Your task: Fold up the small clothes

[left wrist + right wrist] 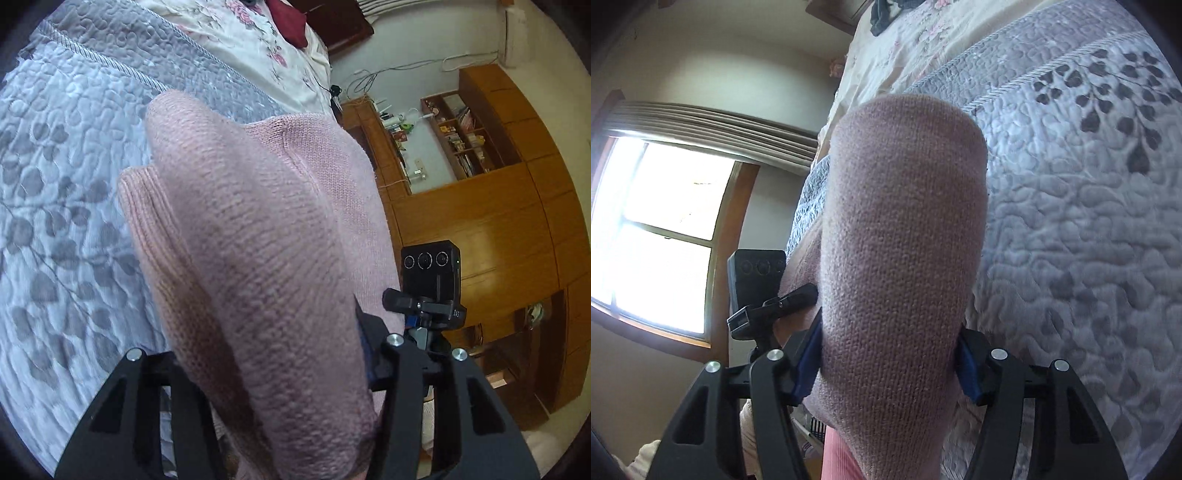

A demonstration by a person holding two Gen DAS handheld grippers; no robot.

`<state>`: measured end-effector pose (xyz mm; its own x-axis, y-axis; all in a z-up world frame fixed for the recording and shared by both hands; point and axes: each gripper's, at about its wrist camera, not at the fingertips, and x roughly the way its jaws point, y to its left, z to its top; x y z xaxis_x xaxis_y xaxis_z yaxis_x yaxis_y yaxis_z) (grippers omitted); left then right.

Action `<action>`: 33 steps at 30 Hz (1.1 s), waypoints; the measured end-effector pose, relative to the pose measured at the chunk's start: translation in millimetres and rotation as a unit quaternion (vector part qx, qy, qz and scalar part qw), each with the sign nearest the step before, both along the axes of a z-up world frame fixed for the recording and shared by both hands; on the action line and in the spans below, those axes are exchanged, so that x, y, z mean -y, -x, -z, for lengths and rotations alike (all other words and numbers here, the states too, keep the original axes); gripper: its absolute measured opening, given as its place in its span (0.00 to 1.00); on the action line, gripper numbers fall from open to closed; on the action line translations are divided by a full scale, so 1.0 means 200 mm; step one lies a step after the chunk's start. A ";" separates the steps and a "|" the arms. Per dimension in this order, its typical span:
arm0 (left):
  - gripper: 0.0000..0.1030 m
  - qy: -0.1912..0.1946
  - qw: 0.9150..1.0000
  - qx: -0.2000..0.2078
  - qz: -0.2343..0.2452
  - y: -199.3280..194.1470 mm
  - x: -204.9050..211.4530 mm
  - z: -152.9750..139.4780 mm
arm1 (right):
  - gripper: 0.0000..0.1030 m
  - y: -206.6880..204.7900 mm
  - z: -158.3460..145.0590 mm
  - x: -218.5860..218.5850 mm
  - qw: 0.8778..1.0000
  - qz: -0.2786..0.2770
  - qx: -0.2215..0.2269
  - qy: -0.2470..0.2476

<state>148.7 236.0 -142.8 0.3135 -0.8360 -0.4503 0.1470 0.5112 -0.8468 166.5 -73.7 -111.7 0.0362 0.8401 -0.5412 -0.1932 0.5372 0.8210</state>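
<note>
A pink knitted garment (258, 236) fills the middle of the left wrist view, bunched and lifted above the bed. My left gripper (280, 373) is shut on a thick fold of it, and the knit hides most of the fingers. In the right wrist view the same pink garment (901, 258) stands up in a rounded hump between my blue-padded fingers (967, 363). My right gripper (890, 362) is shut on that hump. A ribbed pink edge (842, 458) hangs below. The other gripper's camera block (430, 269) shows beside the cloth at the right.
A grey-and-white quilted bedspread with leaf patterns (66, 206) covers the bed under the garment. A floral sheet (240, 40) and a dark red pillow (288, 22) lie farther back. Wooden cabinets and shelves (491, 206) stand beside the bed. A bright window (661, 236) is at left.
</note>
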 end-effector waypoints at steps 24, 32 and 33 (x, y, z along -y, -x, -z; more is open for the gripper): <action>0.67 -0.152 0.988 -0.022 -0.030 0.20 0.23 0.29 | 0.76 0.28 0.27 0.17 0.996 0.059 -0.031 0.053; 0.68 -0.204 0.977 0.014 -0.061 0.48 0.17 0.10 | 0.76 0.44 0.18 0.23 0.996 0.060 -0.020 0.065; 0.68 -0.209 0.976 0.014 -0.063 0.52 0.17 0.09 | 0.76 0.47 0.18 0.24 0.996 0.059 -0.019 0.064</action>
<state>45.5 202.3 -161.2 0.4190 -0.5351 -0.7336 0.0805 0.8266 -0.5570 73.0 -121.3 -148.0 0.1080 0.7547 -0.6471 -0.0937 0.6557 0.7492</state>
